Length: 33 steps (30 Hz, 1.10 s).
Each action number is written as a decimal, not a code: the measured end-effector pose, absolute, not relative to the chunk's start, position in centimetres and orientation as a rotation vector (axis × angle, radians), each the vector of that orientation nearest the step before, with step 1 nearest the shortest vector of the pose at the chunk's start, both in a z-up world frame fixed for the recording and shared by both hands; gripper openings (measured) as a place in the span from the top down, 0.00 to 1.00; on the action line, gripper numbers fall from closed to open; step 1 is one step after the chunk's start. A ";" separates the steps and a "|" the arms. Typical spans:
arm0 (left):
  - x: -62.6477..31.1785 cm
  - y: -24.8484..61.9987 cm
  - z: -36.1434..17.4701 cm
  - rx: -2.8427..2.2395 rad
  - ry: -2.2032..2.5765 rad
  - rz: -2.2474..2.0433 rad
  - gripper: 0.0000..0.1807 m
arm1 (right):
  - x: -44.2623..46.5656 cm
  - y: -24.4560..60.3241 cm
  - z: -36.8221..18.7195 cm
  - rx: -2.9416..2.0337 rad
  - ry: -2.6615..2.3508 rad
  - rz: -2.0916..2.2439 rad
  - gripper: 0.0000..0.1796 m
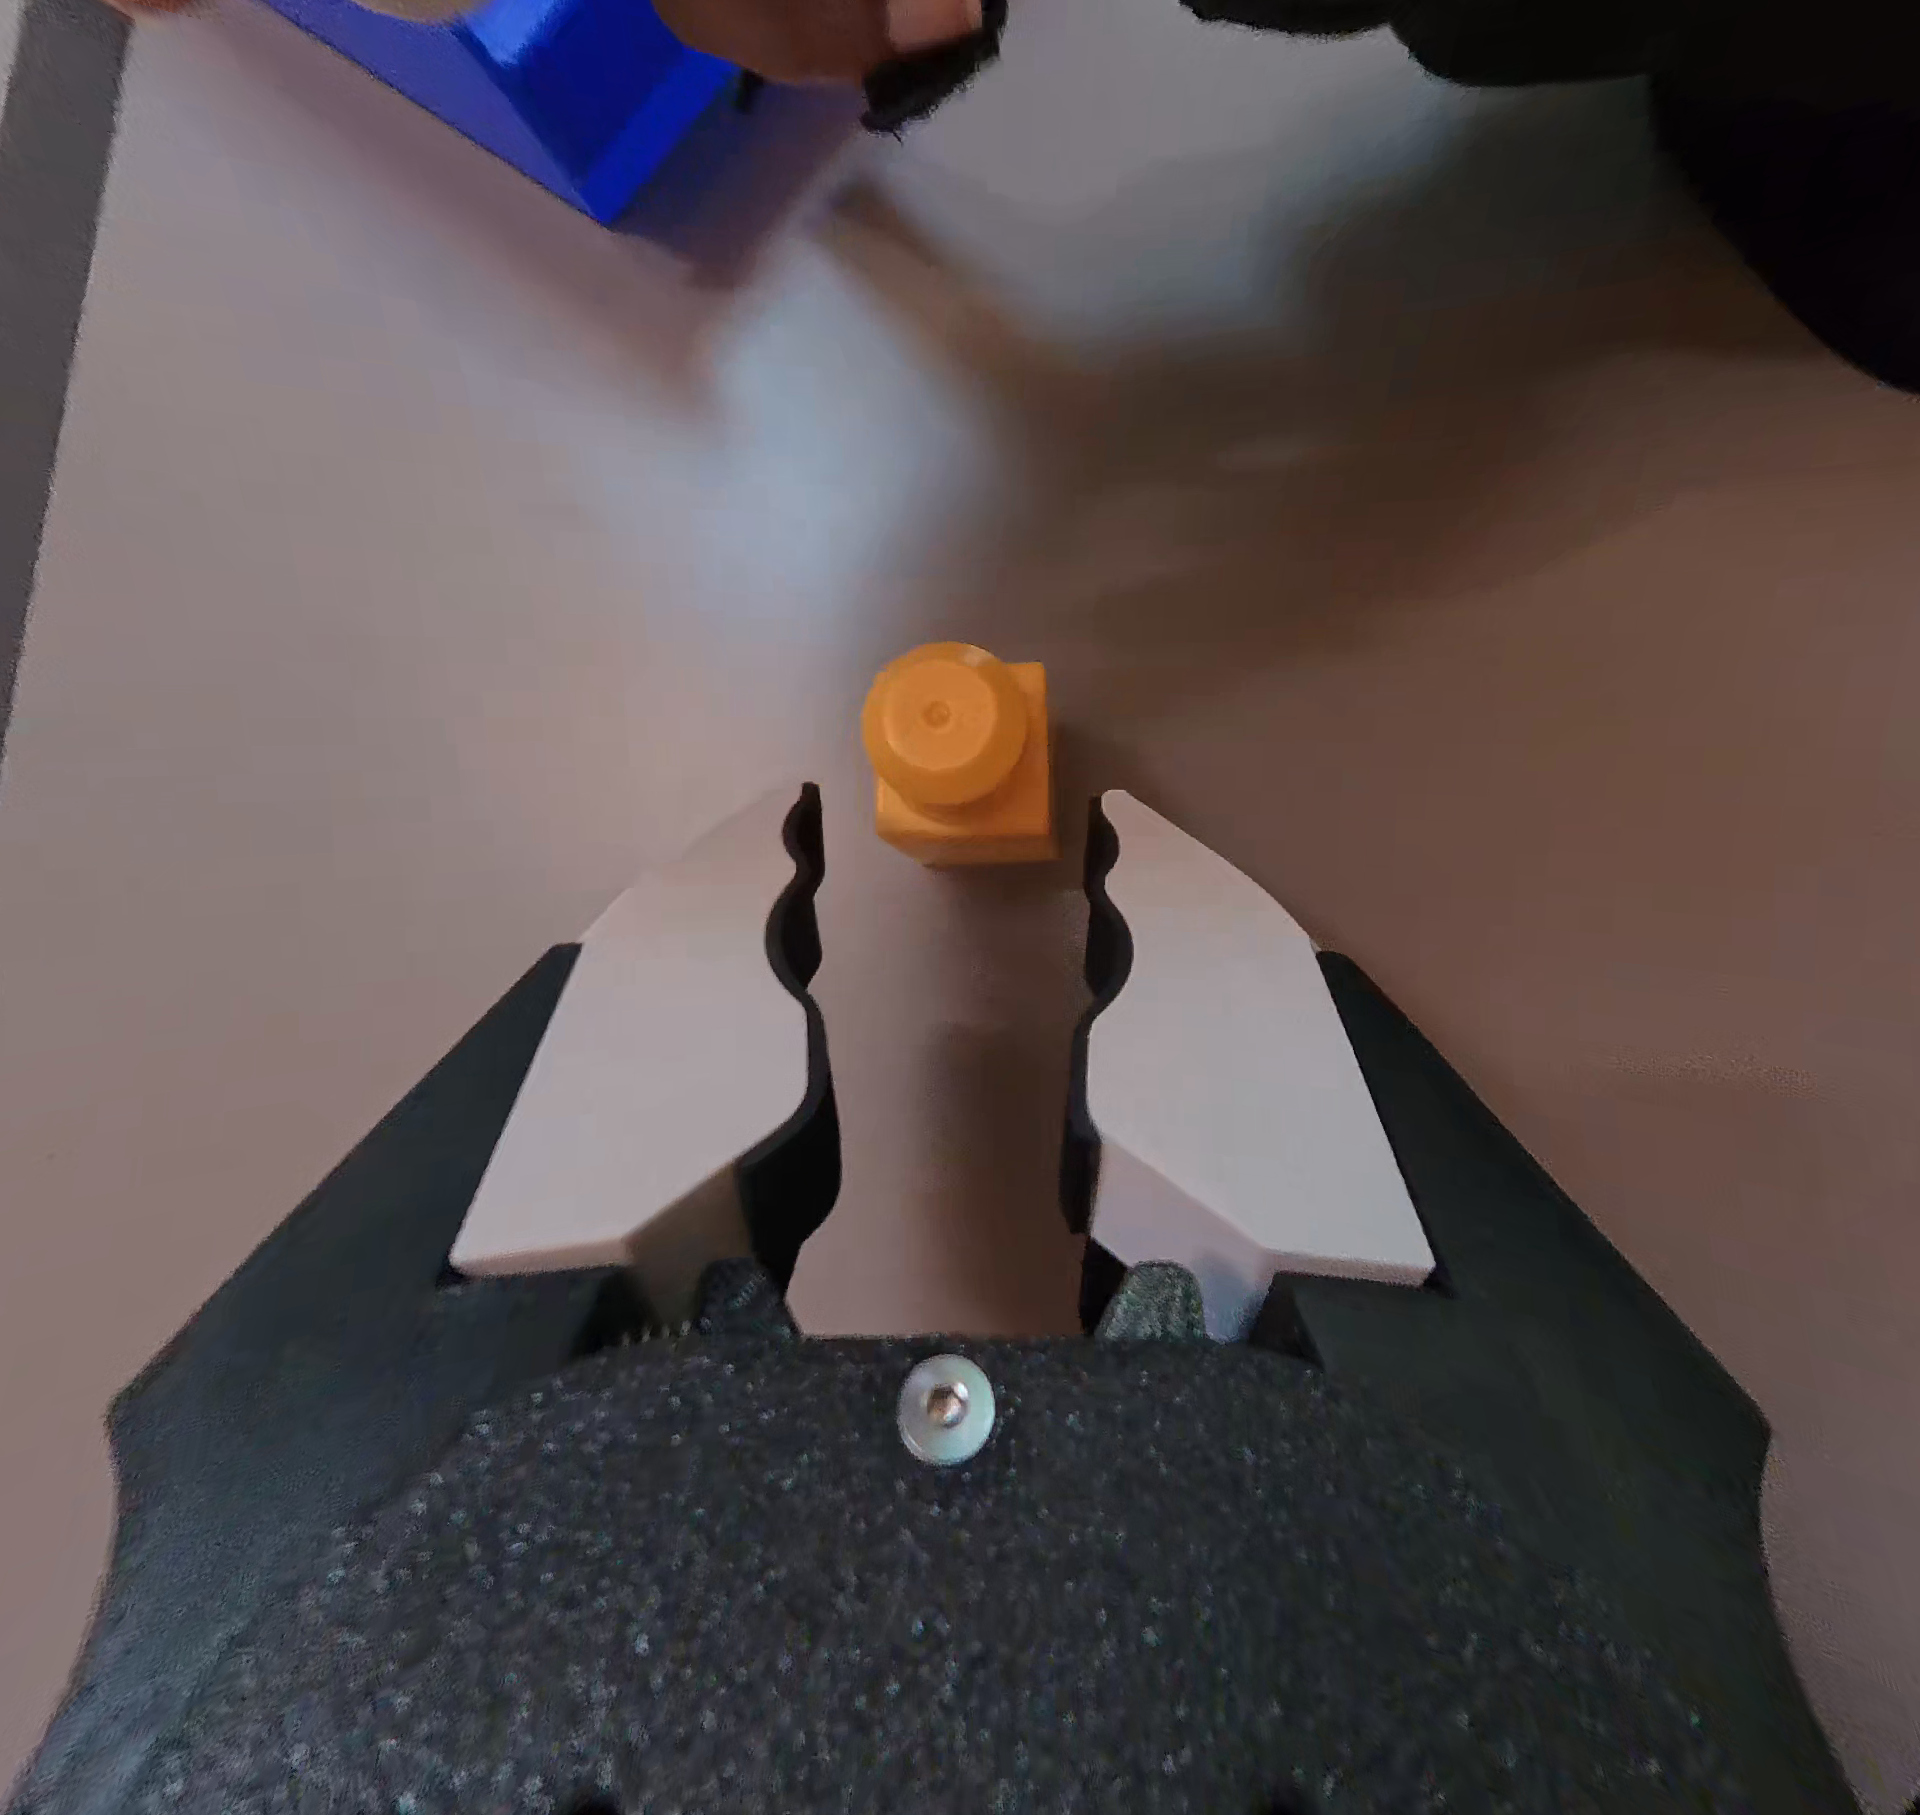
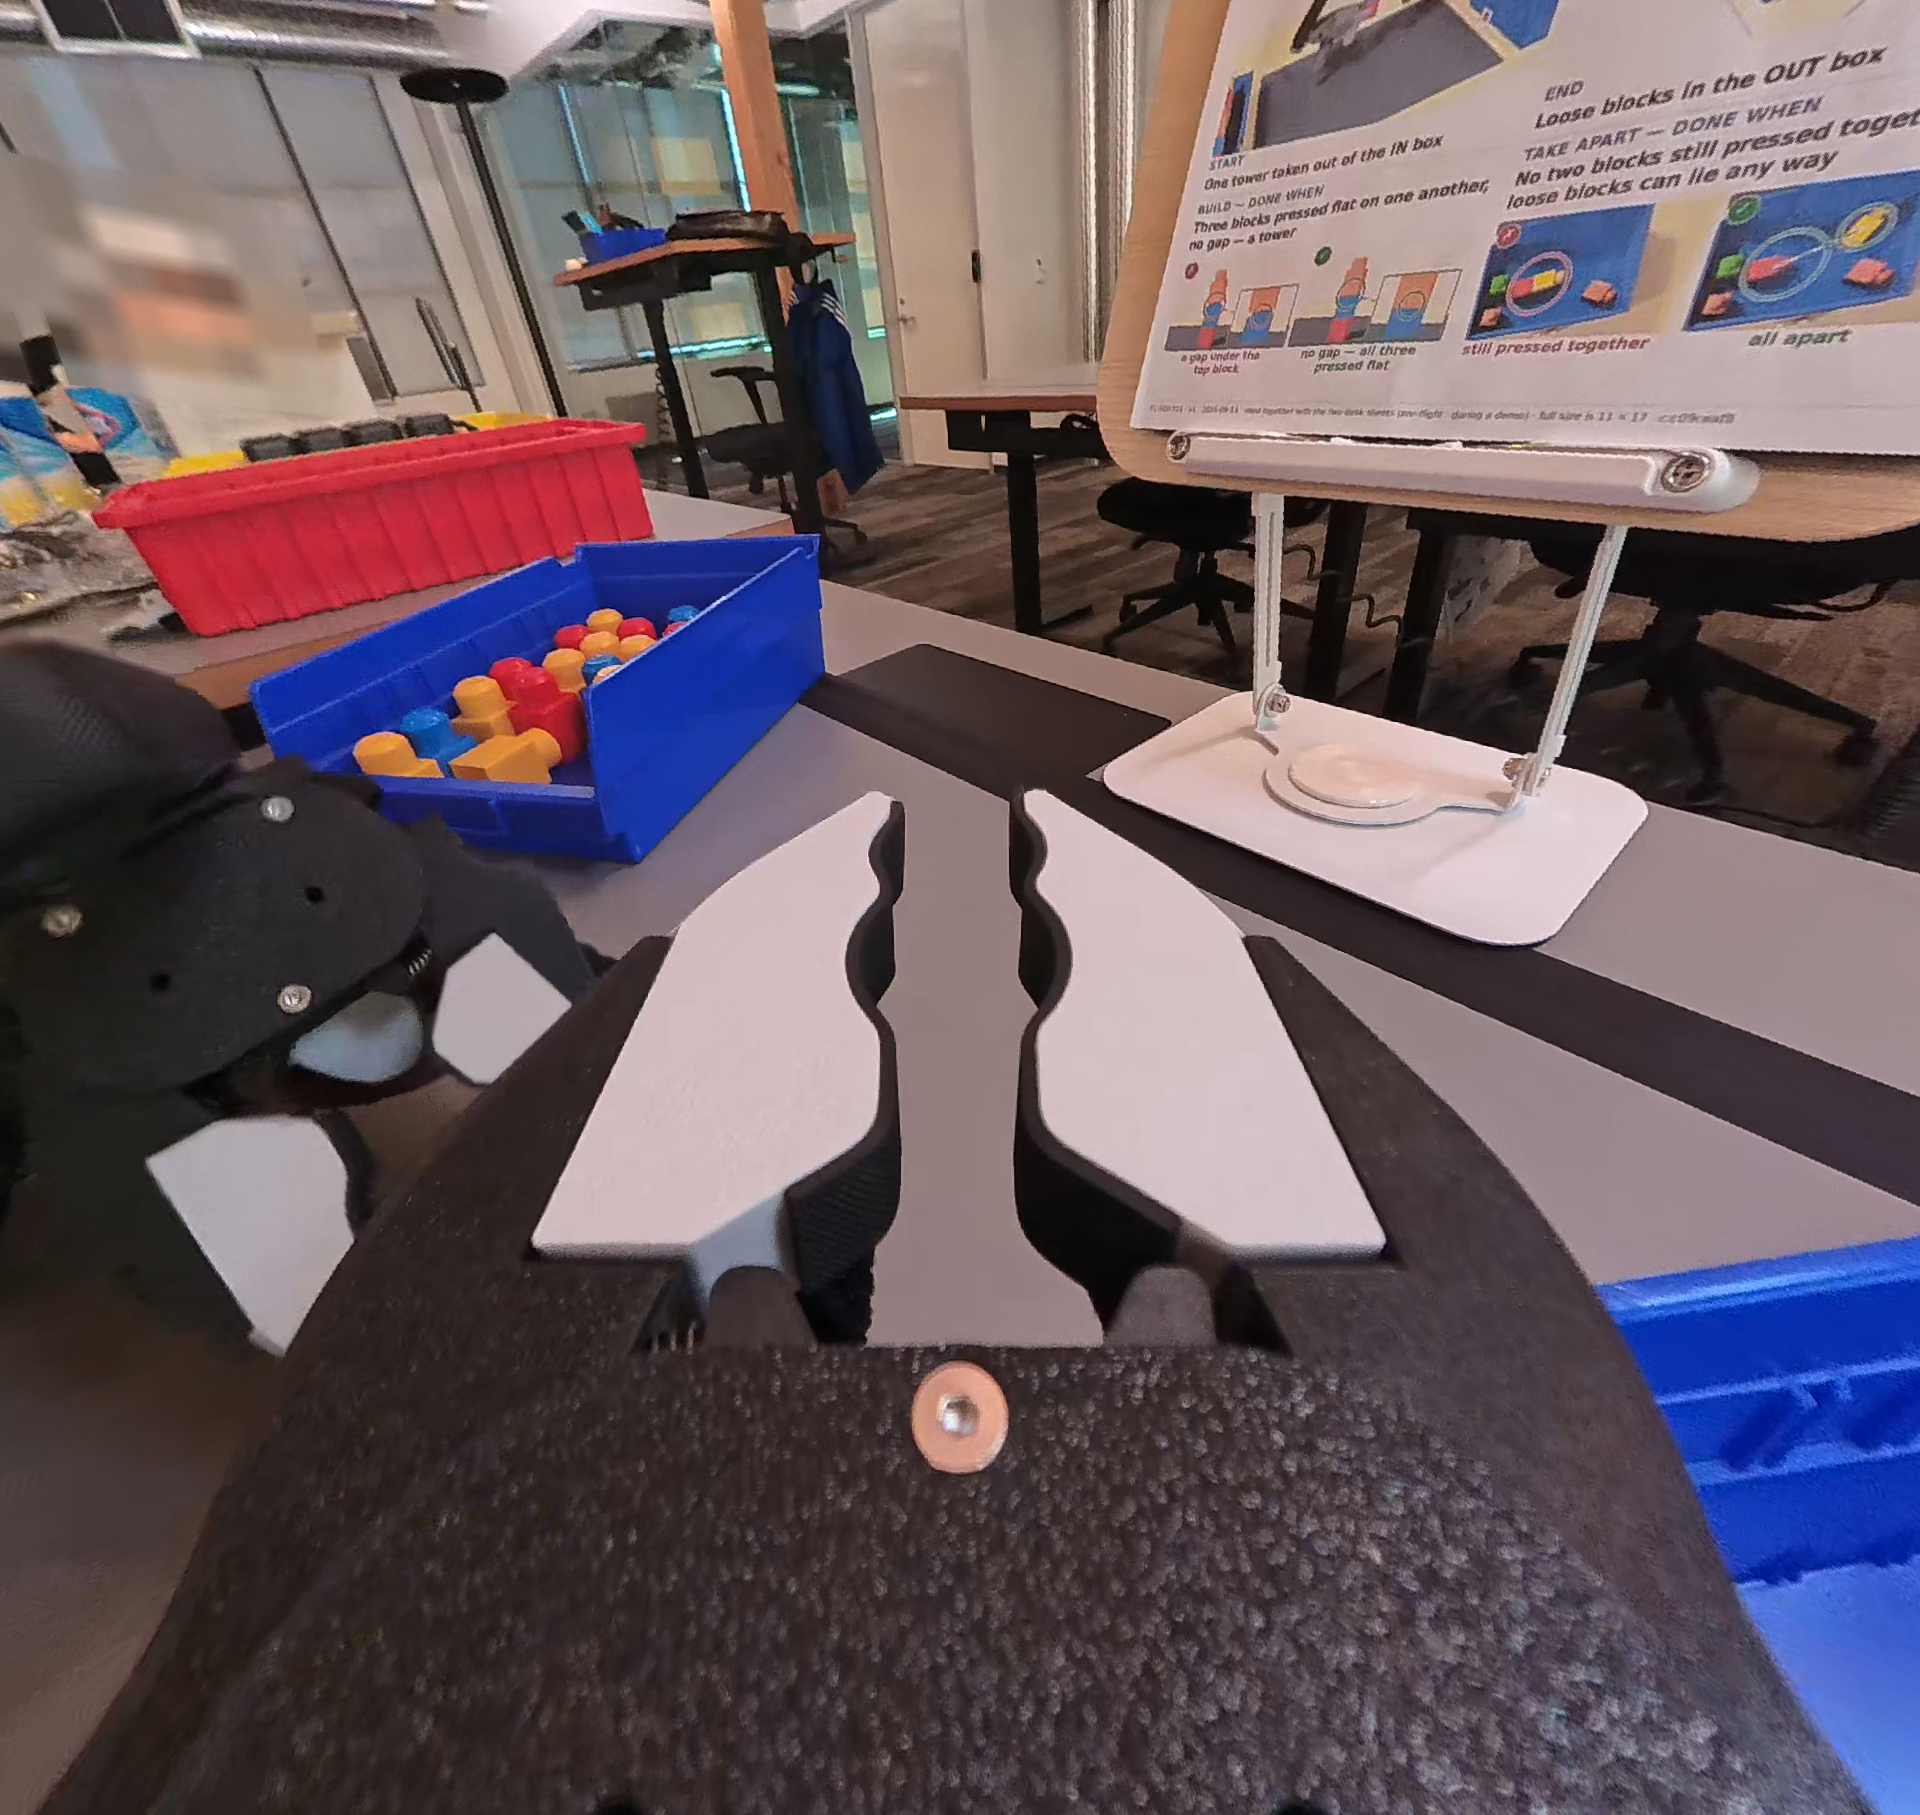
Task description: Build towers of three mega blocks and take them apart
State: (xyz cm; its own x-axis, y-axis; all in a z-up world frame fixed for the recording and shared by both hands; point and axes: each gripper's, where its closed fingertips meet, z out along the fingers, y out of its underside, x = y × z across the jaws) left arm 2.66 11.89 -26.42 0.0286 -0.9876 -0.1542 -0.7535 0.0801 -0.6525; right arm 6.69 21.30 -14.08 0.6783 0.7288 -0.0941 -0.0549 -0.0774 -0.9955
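Orange block (image 1: 961, 763) stands alone on our mat (image 1: 364, 622), just beyond the left gripper (image 1: 951, 809), whose jaws gape, released. From the right view, our right gripper (image 2: 956, 809) hangs unclenched, empty; more blocks (image 2: 520, 711) fill the blue bin (image 2: 707, 716).

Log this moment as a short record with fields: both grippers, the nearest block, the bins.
left gripper: open, pointing down at the table, empty
orange block: stud up, alone on the table just beyond the fingertips, not gripped
right gripper: open, empty, held above the table
blue bin: holds loose orange, red and blue blocks
red bin: behind the blue bin, contents hidden
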 end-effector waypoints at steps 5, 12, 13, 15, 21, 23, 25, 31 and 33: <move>-0.2 14.8 -19.3 -1.658 1.493 -0.579 0.76 | 6.7 21.3 -14.0 -1.520 -0.581 0.704 0.89; -14.5 22.2 -7.1 -1.515 0.718 -0.454 0.79 | 6.3 21.1 -14.8 -1.548 -0.627 0.740 0.89; -17.3 23.1 -6.9 -1.526 0.624 -0.418 0.79 | 6.2 21.0 -15.0 -1.555 -0.650 0.744 0.88; -22.4 24.4 -7.2 -1.555 0.449 -0.389 0.80 | 6.0 20.8 -15.2 -1.572 -0.688 0.747 0.87; -30.1 27.6 -14.6 -1.816 0.263 -0.209 0.79 | 6.3 20.7 -15.1 -1.582 -0.715 0.745 0.84; -29.5 28.4 -17.5 -1.927 0.332 -0.159 0.76 | 6.4 20.7 -15.2 -1.585 -0.711 0.754 0.84; -29.2 29.3 -19.8 -2.008 0.381 -0.085 0.75 | 6.2 20.7 -15.4 -1.594 -0.714 0.765 0.84; -30.2 30.2 -24.8 -2.211 0.397 -0.008 0.76 | 5.7 20.7 -15.9 -1.609 -0.730 0.764 0.84; -30.2 30.5 -25.4 -2.242 0.406 0.018 0.76 | 5.6 20.8 -16.1 -1.616 -0.724 0.782 0.84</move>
State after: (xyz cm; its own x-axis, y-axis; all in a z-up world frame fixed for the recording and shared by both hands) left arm -30.20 30.46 -25.36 0.9475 -0.2835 -0.1481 -0.2954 -0.5981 -0.7450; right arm 5.56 20.82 -16.13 0.5887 0.8010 -0.1086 0.0457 -0.1672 -0.9849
